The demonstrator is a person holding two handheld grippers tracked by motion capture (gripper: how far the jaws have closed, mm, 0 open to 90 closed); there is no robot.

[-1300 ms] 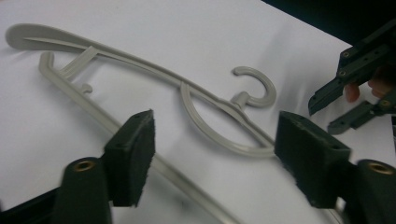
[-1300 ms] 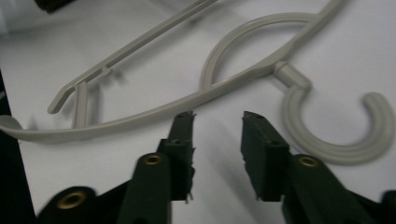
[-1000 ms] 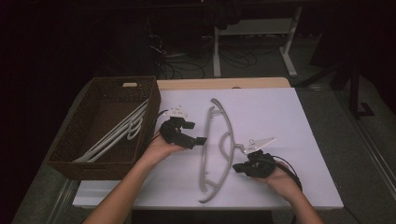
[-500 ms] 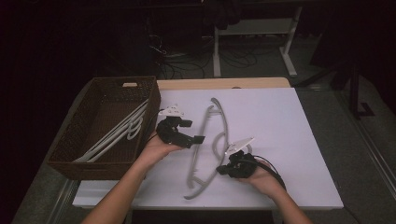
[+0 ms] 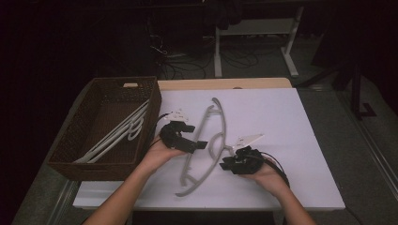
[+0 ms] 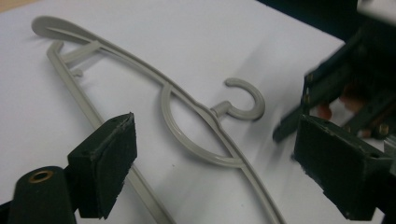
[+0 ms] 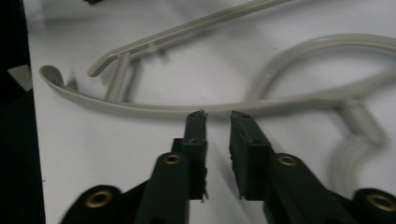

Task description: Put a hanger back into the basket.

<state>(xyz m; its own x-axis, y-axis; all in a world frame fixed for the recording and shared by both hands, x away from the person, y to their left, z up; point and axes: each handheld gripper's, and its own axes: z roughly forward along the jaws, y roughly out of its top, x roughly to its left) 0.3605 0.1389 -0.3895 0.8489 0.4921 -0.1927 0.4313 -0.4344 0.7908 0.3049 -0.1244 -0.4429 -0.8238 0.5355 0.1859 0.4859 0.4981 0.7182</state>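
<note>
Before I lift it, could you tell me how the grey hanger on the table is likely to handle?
The hanger looks like thin moulded plastic, so probably light and fairly stiff. Lying flat on the smooth white table, it would likely slide or pivot when pushed, not roll. Gripped at one end, it may swing.

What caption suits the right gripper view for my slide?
Right gripper, jaws slightly apart, just short of a grey hanger lying on the white table.

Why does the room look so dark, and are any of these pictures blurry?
High view: light falls on the white table, and the room behind is nearly black. Left gripper view: the grey hanger is sharp and casts a soft shadow, while the right gripper farther off is smeared. Right gripper view: the hanger's hook is hazy, and the near jaws look soft.
</note>
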